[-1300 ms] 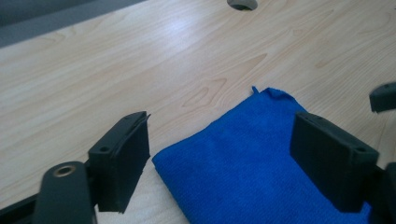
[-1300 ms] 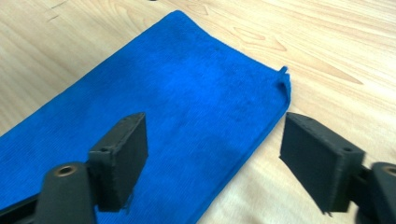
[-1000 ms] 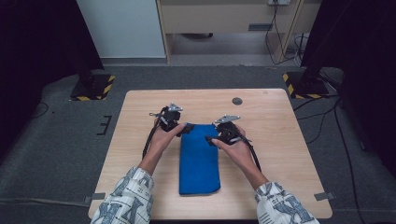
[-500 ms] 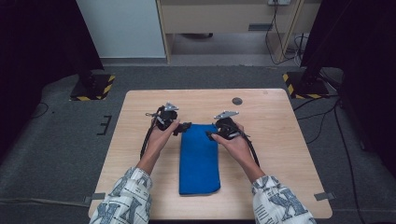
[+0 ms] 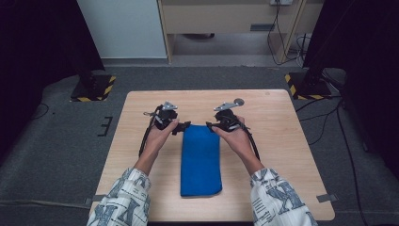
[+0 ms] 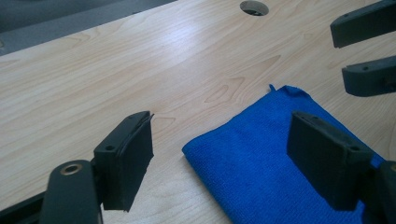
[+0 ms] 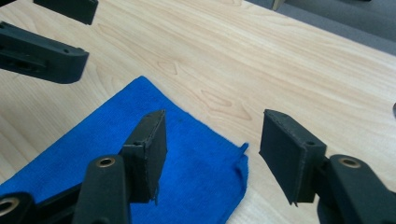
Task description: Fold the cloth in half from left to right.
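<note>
A folded blue cloth [image 5: 201,160] lies flat on the desk [image 5: 282,141], its long side running away from the person, with its far end between the two grippers. The left gripper [image 5: 182,127] sits at the cloth's far left corner. In the left gripper view its jaws are apart, one over bare wood and the other above the cloth, with the corner lying between them and no pad pressing on it; they have just been closing a little. The right gripper [image 5: 210,125] hangs at the far right corner, where a small tag [image 7: 243,148] sticks out of the hem. Its jaws have just been closing too, yet they are apart, one pad over the cloth and one over the wood beside it. It seems to hover just above the fabric, though the height is hard to judge. A round hole [image 5: 239,101] in the desk lies beyond the right gripper.
</note>
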Demonstrator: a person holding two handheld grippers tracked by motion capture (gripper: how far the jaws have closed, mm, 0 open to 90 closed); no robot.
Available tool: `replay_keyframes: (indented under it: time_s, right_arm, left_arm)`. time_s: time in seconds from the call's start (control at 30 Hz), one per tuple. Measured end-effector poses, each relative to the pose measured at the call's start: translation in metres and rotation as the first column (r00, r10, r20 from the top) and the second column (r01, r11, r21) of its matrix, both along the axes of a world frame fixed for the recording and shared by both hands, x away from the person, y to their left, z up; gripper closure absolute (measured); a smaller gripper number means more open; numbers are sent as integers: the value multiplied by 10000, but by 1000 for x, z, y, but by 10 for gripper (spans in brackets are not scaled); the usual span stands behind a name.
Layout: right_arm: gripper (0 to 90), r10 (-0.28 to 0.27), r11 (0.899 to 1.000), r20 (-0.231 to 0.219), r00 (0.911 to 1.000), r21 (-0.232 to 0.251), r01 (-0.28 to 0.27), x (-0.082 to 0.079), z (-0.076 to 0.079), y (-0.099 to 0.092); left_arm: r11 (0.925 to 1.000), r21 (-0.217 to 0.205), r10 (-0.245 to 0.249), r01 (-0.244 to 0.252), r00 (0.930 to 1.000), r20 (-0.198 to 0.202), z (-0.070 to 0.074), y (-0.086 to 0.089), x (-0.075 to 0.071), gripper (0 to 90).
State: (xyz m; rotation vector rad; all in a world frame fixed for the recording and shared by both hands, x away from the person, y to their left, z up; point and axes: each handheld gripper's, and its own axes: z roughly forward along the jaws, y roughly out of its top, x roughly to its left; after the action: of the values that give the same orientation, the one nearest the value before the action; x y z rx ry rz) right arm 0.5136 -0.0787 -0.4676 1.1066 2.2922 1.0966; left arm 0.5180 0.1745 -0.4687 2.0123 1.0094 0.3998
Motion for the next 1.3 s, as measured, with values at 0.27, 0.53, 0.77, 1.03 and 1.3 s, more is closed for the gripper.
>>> replay_keyframes:
  time_s: [0.27,0.53,0.77,1.03,1.3]
  right_arm:
    - [503,-58,10000,215,9998,21,58,9,7,-3]
    - [598,-97,9997,81,9999,-245,99,13,1,-5]
    - [631,-123,9996,-95,9999,-273,120,18,-8,-3]
    - [651,-167,9992,-339,9993,-373,154,23,-20,-3]
    - [607,-189,9985,-691,9974,-516,154,26,-32,-5]
  left_arm:
    - [9999,110,-60,60,10000,59,3,0,1,237]
    - [9992,387,40,-33,9998,-198,-5,-2,5,241]
    - [9991,395,170,-155,9991,-398,-10,1,8,241]
    - [9990,358,305,-280,9970,-709,-19,1,12,256]
    - [9970,765,204,-137,9960,-871,-30,-9,13,266]
